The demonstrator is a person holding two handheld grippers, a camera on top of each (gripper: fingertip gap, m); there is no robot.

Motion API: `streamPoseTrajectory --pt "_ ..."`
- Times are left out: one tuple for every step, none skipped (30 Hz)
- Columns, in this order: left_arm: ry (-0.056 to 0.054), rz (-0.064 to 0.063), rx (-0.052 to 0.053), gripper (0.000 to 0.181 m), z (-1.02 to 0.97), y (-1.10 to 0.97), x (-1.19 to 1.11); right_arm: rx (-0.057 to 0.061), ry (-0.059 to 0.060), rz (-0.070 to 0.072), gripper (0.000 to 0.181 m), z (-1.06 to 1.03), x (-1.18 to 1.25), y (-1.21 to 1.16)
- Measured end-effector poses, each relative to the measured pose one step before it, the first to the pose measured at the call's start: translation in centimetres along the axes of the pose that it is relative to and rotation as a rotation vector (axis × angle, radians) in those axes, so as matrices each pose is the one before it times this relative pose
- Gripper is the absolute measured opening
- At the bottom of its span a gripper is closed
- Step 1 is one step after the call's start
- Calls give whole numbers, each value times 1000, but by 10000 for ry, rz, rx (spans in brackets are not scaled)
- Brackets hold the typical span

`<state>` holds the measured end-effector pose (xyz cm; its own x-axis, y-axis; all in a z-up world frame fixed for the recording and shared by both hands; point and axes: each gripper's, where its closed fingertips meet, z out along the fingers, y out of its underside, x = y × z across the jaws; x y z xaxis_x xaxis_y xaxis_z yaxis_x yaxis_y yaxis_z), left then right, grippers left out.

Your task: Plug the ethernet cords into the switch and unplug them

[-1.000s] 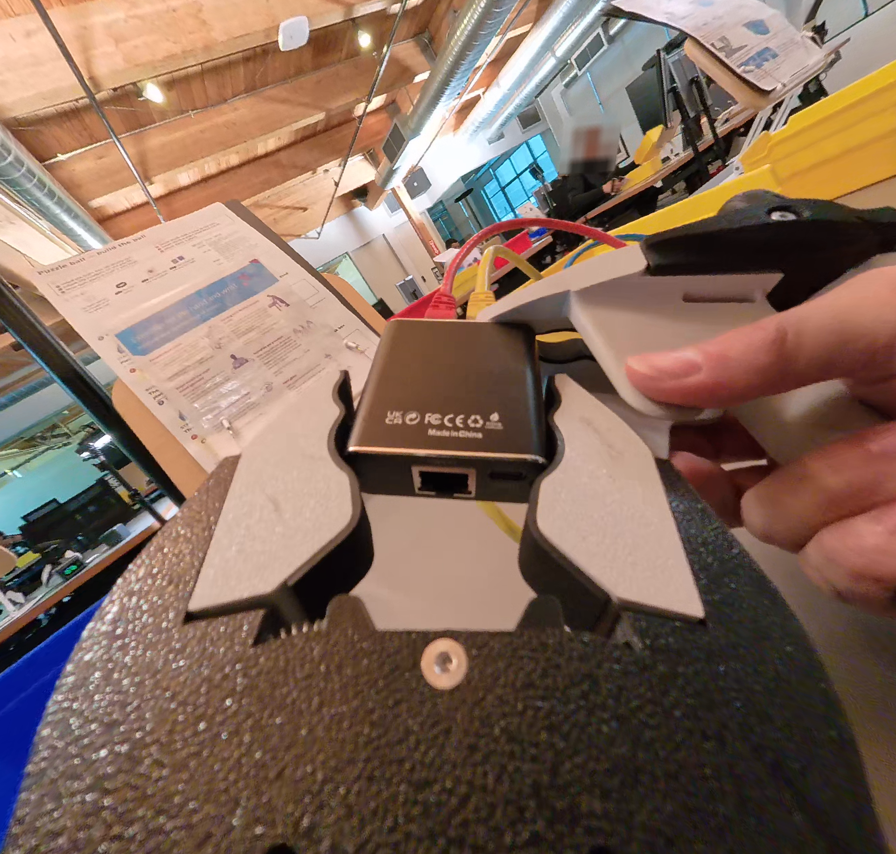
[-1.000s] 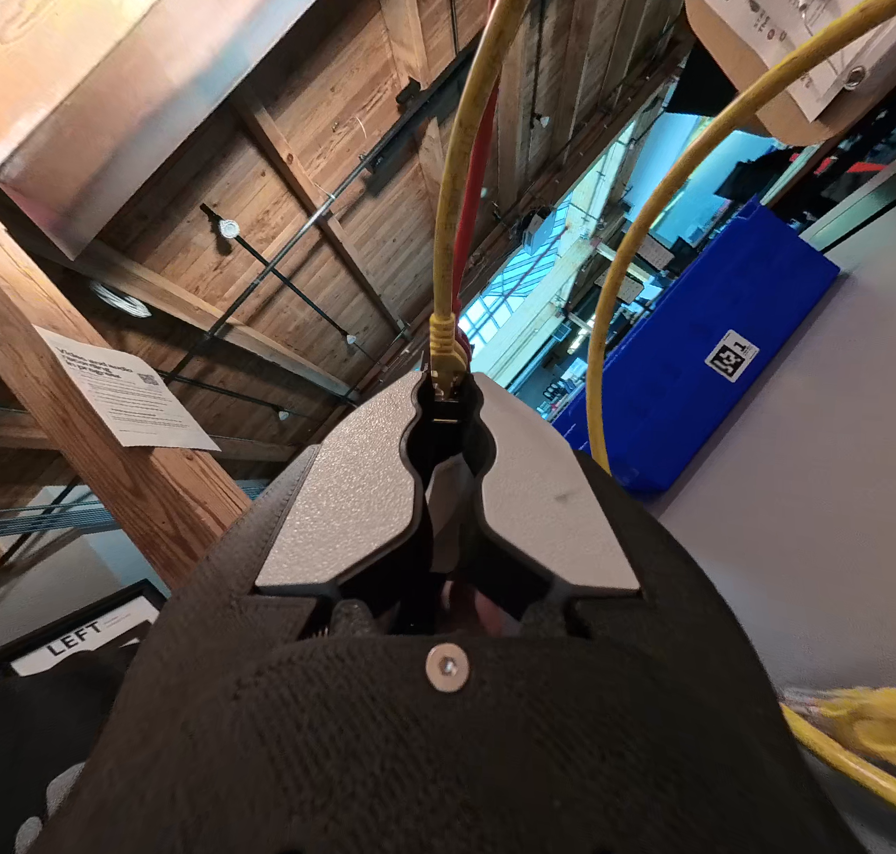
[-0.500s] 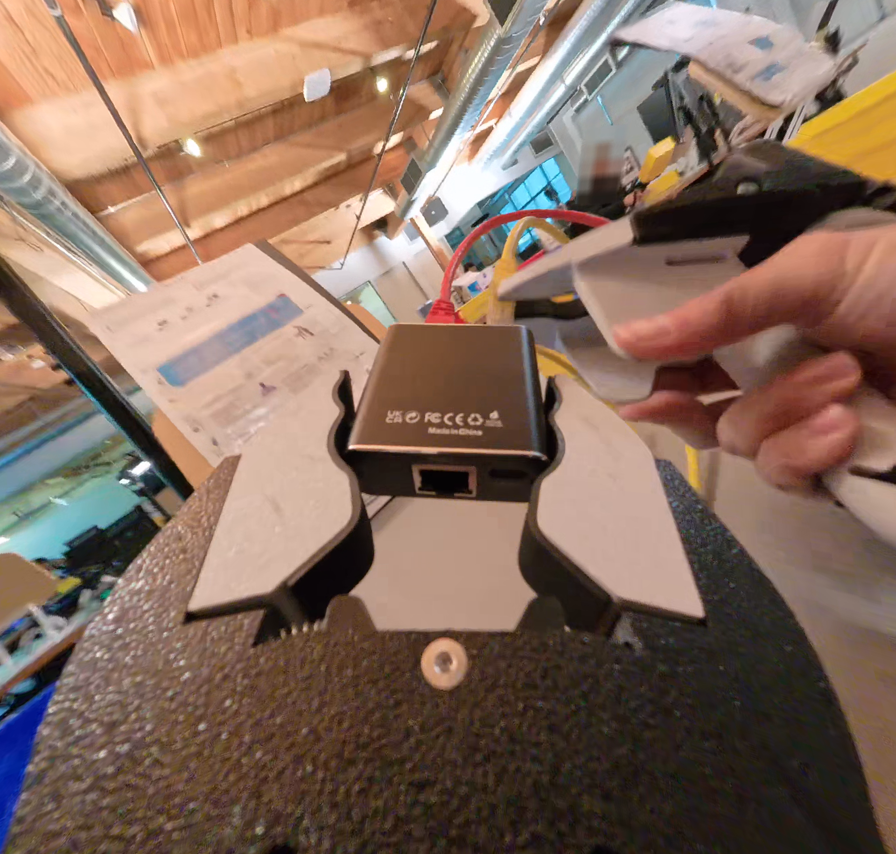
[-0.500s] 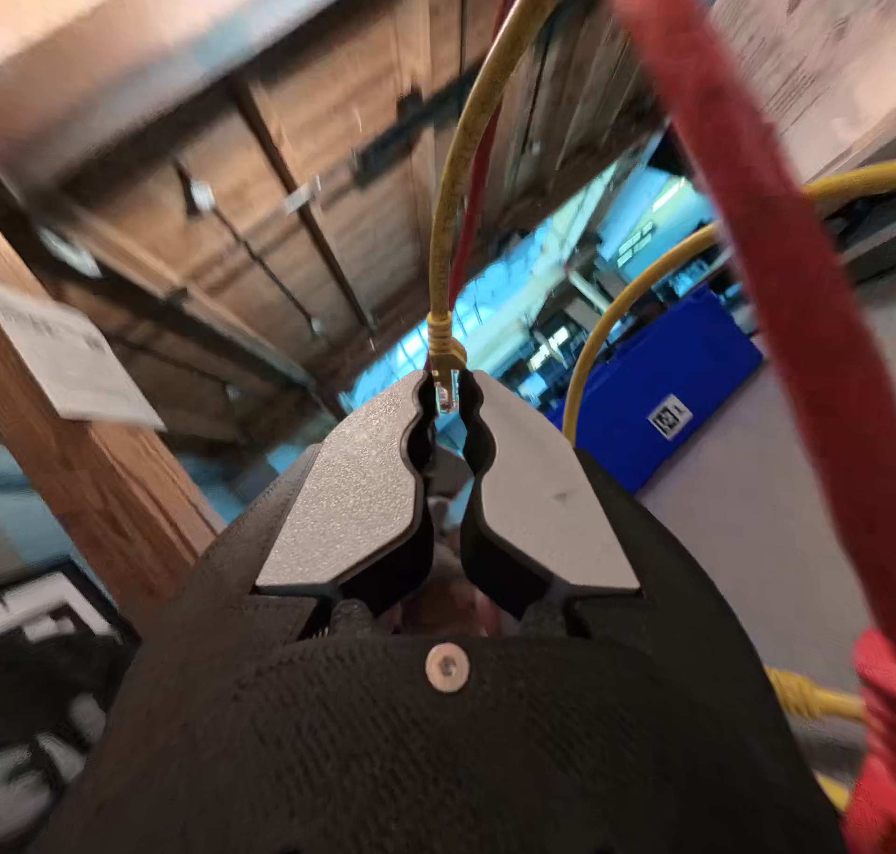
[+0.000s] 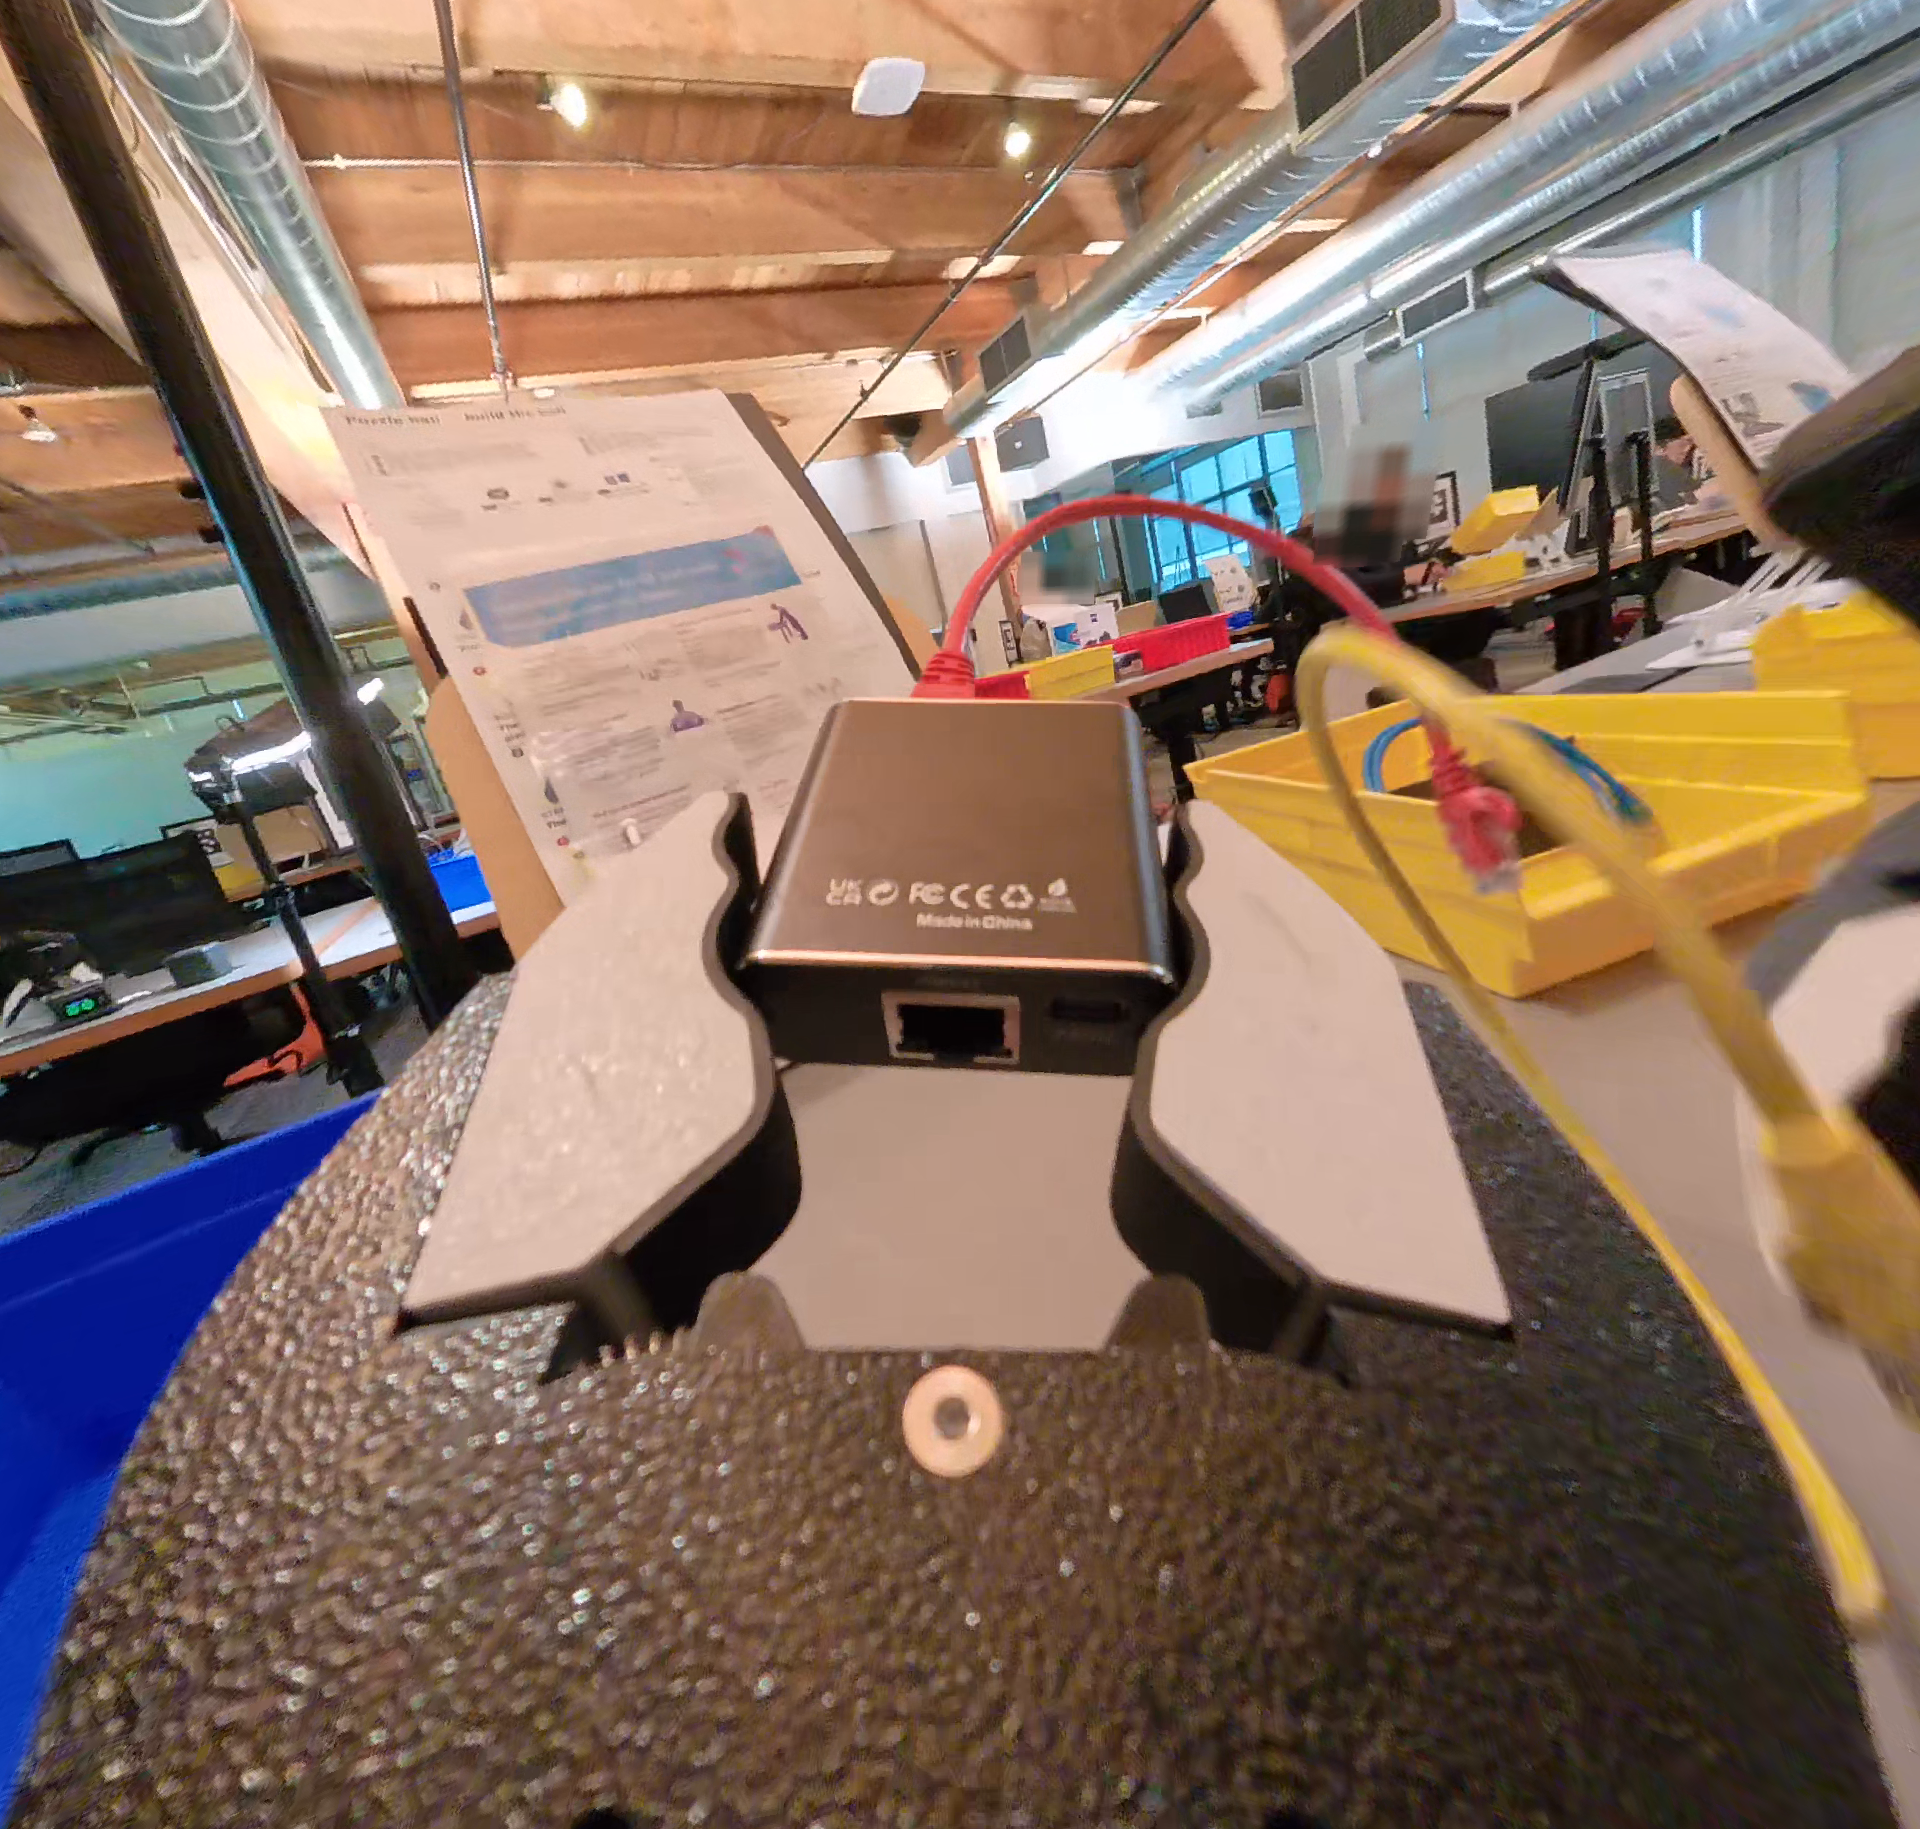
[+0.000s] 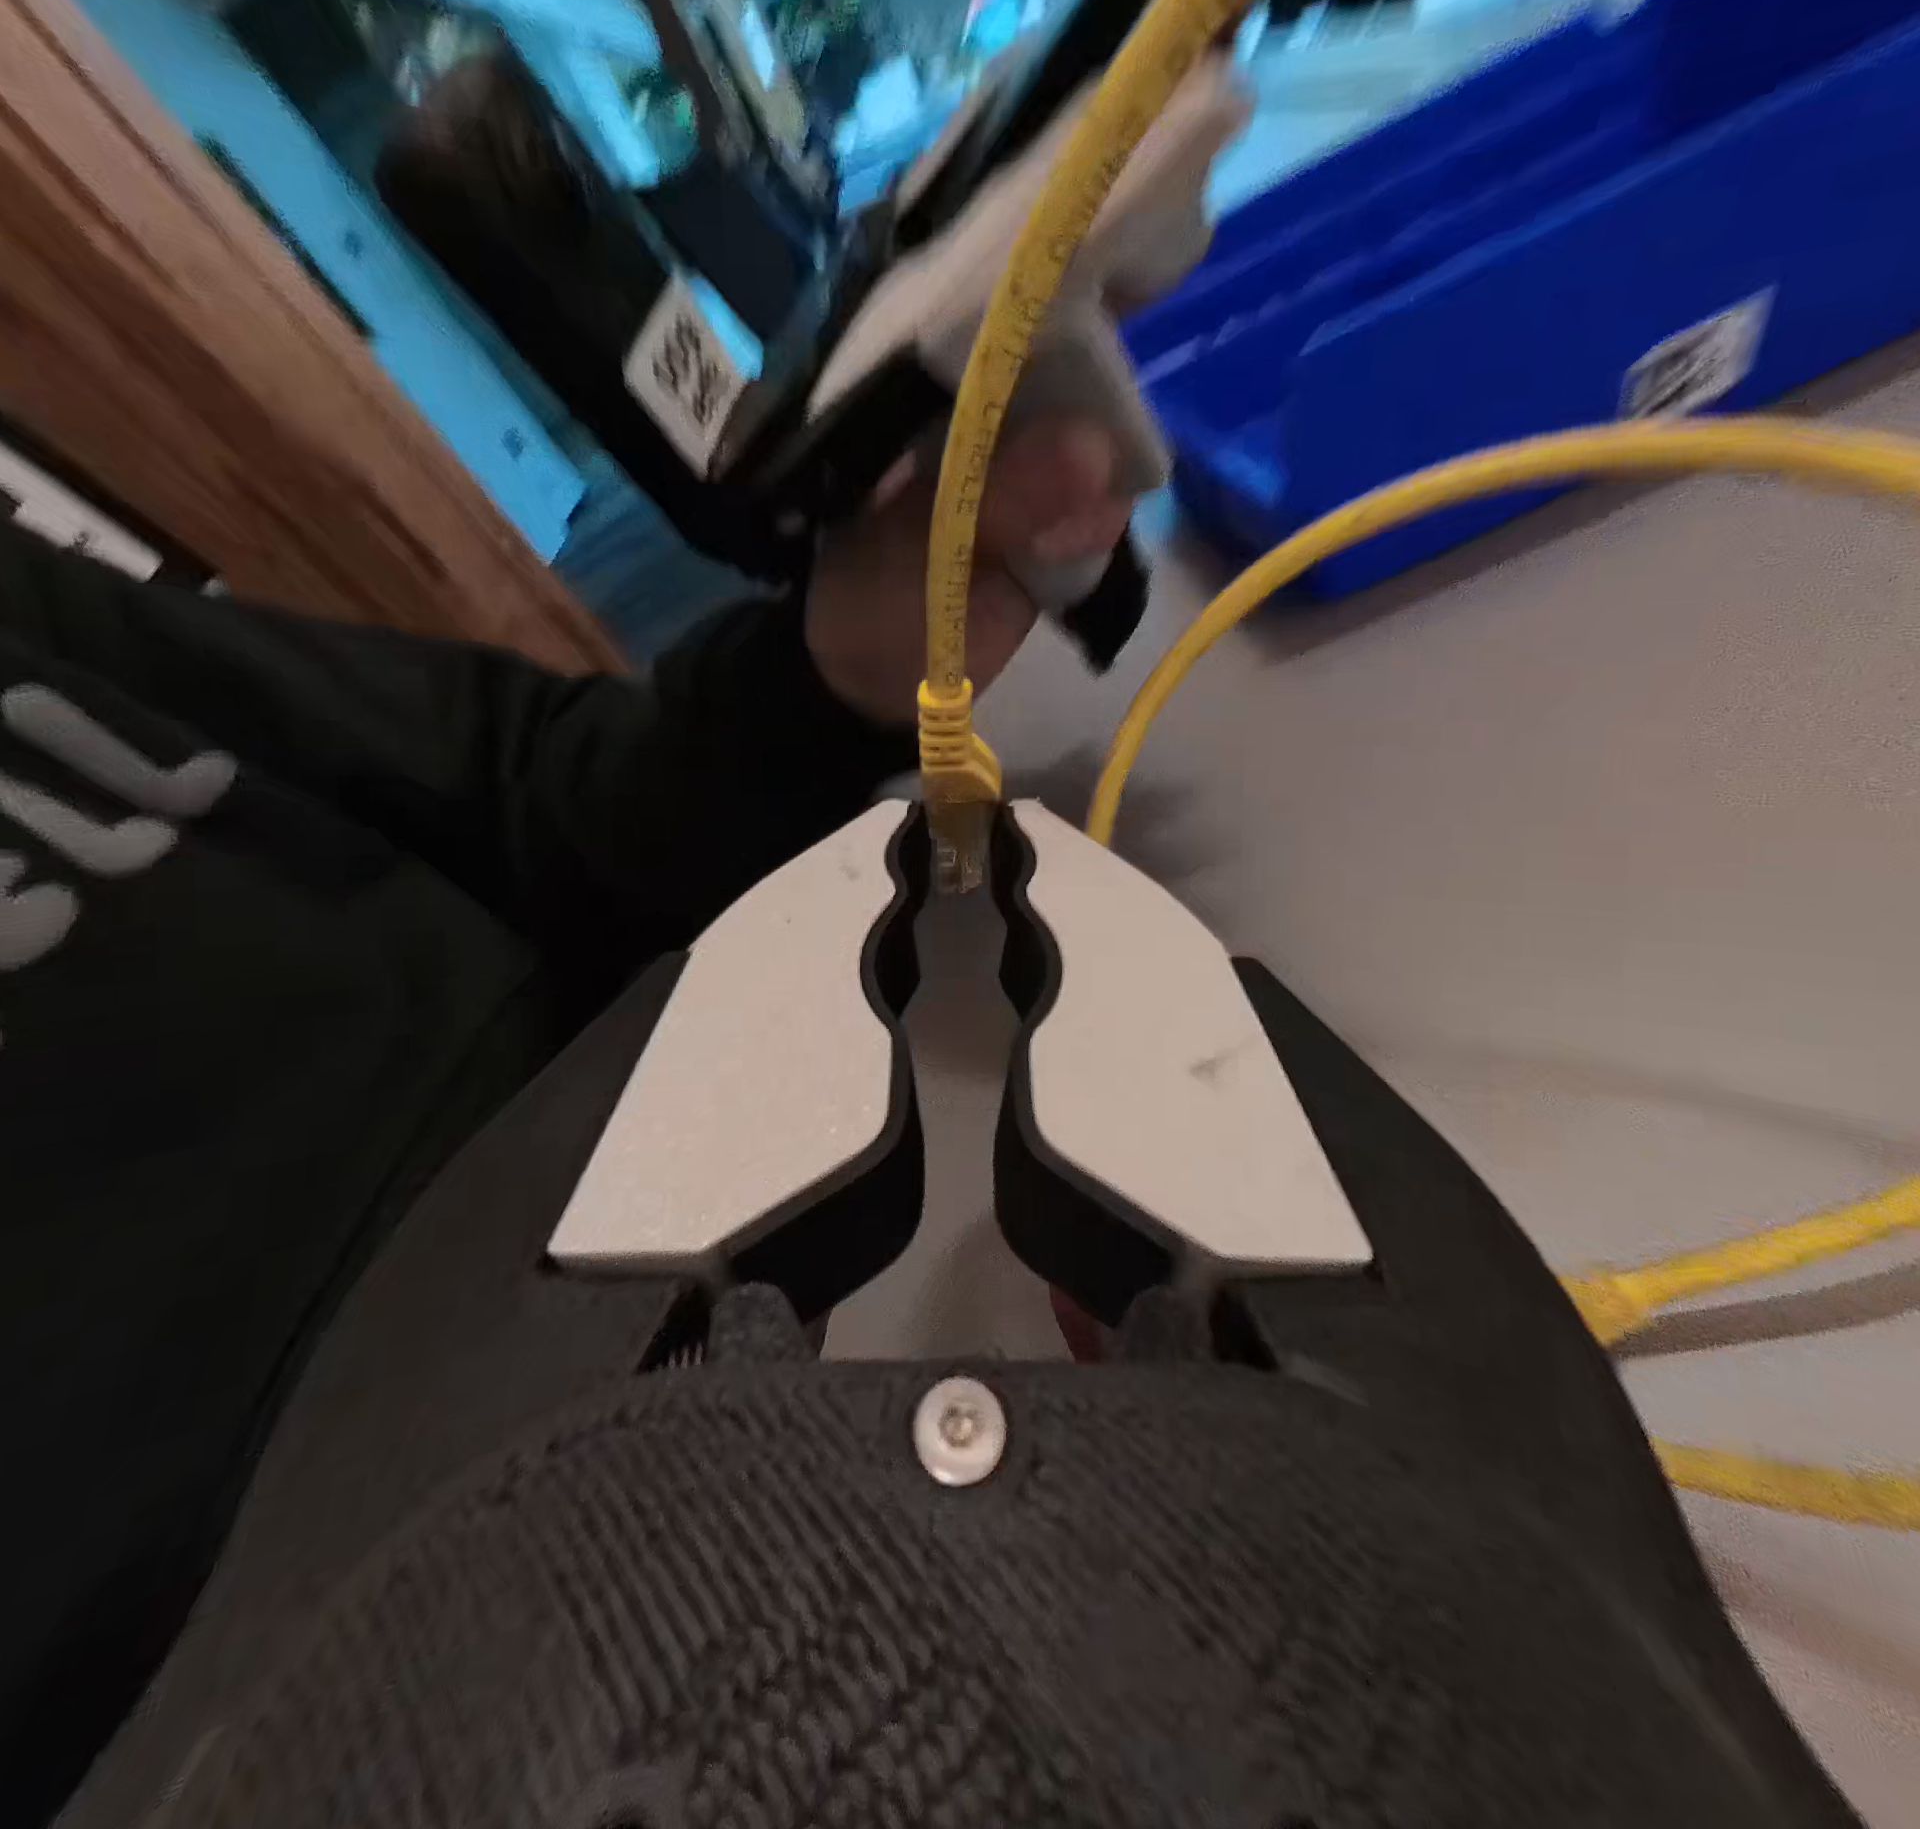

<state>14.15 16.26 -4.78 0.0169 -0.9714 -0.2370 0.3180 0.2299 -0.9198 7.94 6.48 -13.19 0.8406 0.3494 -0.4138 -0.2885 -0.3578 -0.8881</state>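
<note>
- The left gripper (image 5: 961,932) clamps the switch (image 5: 961,834) between its two fingers, near their tips, jaws spread wide.
- The right gripper (image 6: 961,844) pinches the yellow plug (image 6: 954,823) at its fingertips, jaws nearly together.
- A hand (image 6: 966,584) shows beyond the right jaws, blurred.

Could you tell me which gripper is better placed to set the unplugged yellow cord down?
The right gripper: it is shut on the yellow plug, while the left gripper holds the switch.

The switch (image 5: 956,834) looks like smooth, satin dark metal, the yellow cord (image 6: 971,491) matt plastic, the bins (image 5: 1621,844) glossy yellow plastic, the ceiling (image 5: 727,221) bare wood.
</note>
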Motion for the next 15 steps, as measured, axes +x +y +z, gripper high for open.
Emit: streamPoseTrajectory --pt "154 -172 138 75 -58 -442 157 -795 -433 194 12 772 -504 1295" --pt "74 -222 104 75 -57 -465 28 -359 -142 -165 13 770 -166 690" --pt "-67 -165 93 75 -75 -478 -200 26 37 -220 12 535 -9 91" --pt "-95 -195 151 75 -136 -538 -342 19 -258 53 12 227 -374 -59" --pt "-132 -311 188 75 -191 -599 -542 186 -207 15 13 -89 -349 -398" --pt "-197 -377 166 75 -215 -597 -764 254 122 -102 12 -422 -1 -527" --pt "-231 -359 109 75 -192 -580 -935 -37 167 -110 12 -591 41 -180" --pt "-229 -208 38 75 -153 -494 -988 -19 375 -152 12 -753 233 -212" --pt "-300 15 16 75 -170 -400 -1070 113 443 -208 12 -931 245 -460" --pt "-291 156 40 75 -177 -325 -1002 94 277 -245 13 -1105 -47 -552" --pt "-211 156 25 75 -139 -208 -822 195 451 -258 13 -1295 76 -877" --pt "-138 88 -11 75 -106 -121 -639 210 590 -333 13 -1462 237 -1065" --pt "-106 40 -29 74 -77 -68 -490 87 438 -452 13 -1503 139 -1080" --pt "-43 49 -19 74 -50 -31 -290 56 532 -386 13 -1520 478 -1227" --pt "-2 127 -24 74 13 45 -120 25 628 -318 13 -1515 849 -1341"
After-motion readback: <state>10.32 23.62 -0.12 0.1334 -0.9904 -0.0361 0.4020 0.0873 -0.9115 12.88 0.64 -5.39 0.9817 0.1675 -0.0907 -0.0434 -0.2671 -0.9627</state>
